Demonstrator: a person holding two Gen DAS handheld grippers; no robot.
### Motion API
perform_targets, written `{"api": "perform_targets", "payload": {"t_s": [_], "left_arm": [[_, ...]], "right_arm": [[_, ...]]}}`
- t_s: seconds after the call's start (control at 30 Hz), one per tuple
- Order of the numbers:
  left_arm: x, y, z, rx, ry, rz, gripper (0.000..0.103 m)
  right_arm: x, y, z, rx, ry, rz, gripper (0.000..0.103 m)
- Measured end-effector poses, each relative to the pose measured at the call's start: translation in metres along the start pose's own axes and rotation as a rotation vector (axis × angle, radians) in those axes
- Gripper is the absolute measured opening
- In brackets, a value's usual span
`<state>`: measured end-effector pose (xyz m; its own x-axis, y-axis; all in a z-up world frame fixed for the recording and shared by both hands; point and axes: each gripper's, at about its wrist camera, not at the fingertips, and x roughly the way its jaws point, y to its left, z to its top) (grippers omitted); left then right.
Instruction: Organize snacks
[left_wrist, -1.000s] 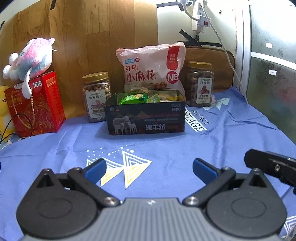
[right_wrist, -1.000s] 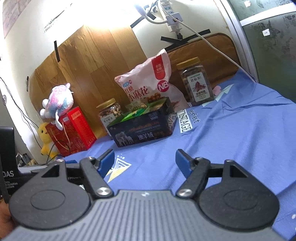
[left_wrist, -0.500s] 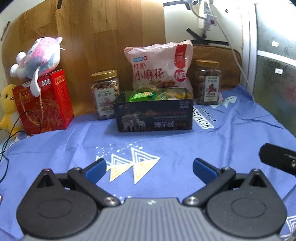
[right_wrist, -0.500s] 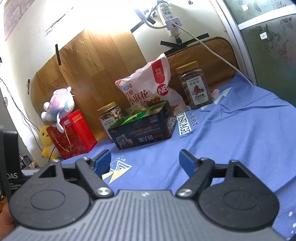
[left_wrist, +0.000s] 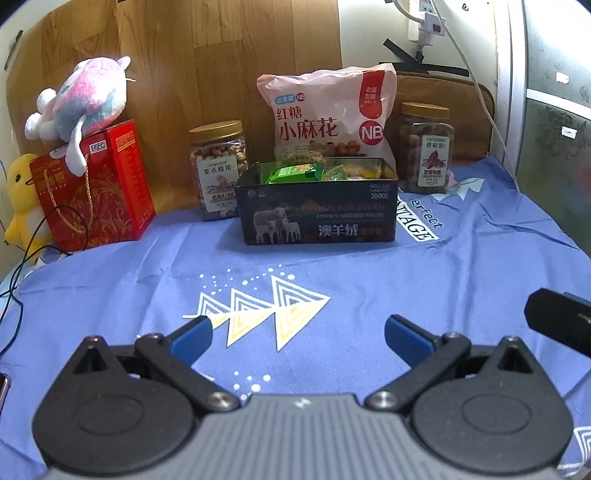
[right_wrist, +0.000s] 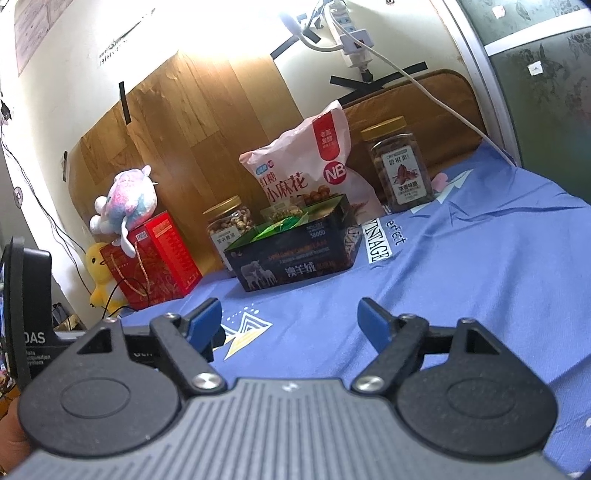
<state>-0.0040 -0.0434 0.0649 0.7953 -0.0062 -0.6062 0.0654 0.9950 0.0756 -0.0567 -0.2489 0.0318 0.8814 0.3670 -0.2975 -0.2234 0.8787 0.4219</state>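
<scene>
Right now both grippers are hovering over the near part of the blue cloth (left_wrist: 461, 258), apart from every snack. The left gripper (left_wrist: 297, 332) is standing wide with nothing between its blue pads, and the right gripper (right_wrist: 291, 319) is likewise standing wide and empty, its jaws having just been opening. Toward the far edge of the cloth, about midway along it, a dark tin (left_wrist: 317, 214) is sitting open with green and yellow packets (left_wrist: 295, 172) showing inside. Just behind the tin, a pink bag (left_wrist: 325, 118) is leaning upright against the wooden board (left_wrist: 184, 74). A gold-lidded nut jar (left_wrist: 218, 170) is standing just beside the tin's left end, and a second jar (left_wrist: 424, 147) is standing near its right end, by the cloth's far right corner. At the far left corner a red box (left_wrist: 99, 192) is carrying a pink plush (left_wrist: 85, 107), with a yellow duck (left_wrist: 22, 199) tucked against its left side. In the left wrist view the right gripper's black body is poking in at the right edge.
</scene>
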Motion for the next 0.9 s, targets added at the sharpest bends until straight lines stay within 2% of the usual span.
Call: {"api": "perform_targets", "payload": {"t_s": [0.9], "left_arm": [[0.0026,0.0024,-0.0096,0.023,0.021,-0.003,0.103]], "right_arm": [[0.0043,0.0056,-0.0084,-0.026,0.01,0.018,0.083]]}}
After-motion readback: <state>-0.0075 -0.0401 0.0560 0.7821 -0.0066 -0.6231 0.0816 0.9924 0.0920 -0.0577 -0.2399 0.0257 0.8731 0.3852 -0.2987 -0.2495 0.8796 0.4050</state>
